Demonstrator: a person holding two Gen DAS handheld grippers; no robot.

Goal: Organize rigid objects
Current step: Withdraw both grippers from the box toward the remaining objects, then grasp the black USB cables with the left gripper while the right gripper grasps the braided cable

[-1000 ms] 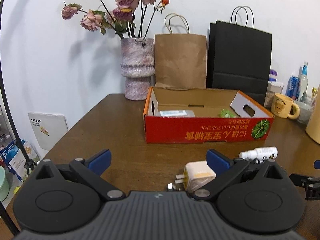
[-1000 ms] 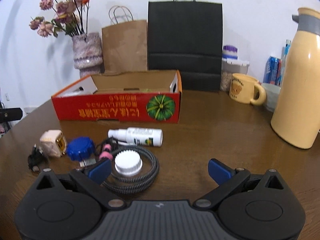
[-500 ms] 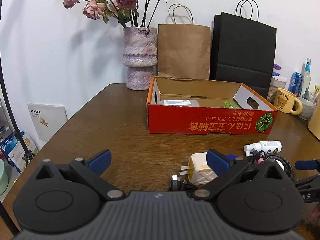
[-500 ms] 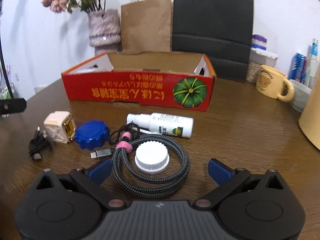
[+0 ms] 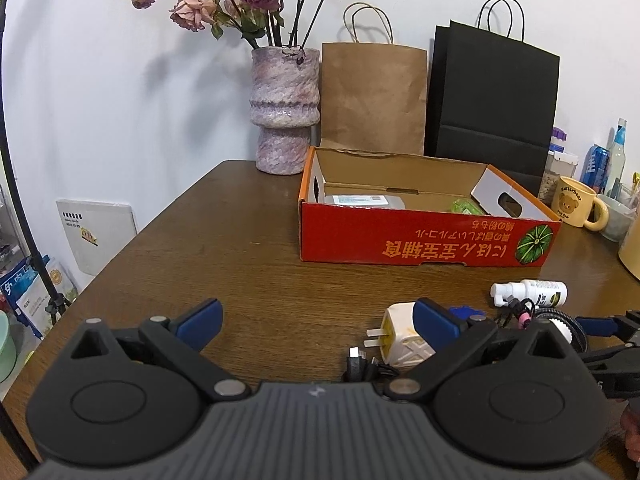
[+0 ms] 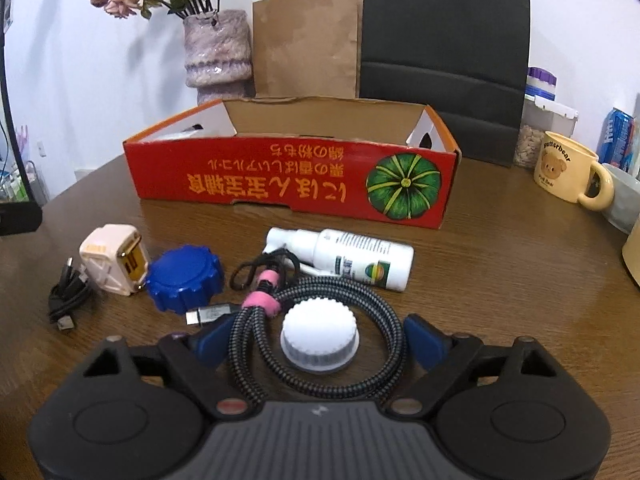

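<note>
right tongs (image 6: 316,344) open, straddling white cap (image 6: 319,338) lower centre inside coiled cable (image 6: 320,320); left tongs (image 5: 316,322) open, empty, farther off.

We see our left gripper (image 5: 316,320) as a black plastic body with two round, disc-like housings, each with a shallow circular recess. A grey ribbed panel with a small pale mark sits between them. Angled black arms, pinned with silver screws, carry blue fingertips (image 5: 200,318). Our right gripper (image 6: 318,340) has the same black discs, grey ribbed centre and blue fingertips (image 6: 424,340), but one pivot screw at its left looks reddish. Triangular cutouts mark the outer corners.
</note>
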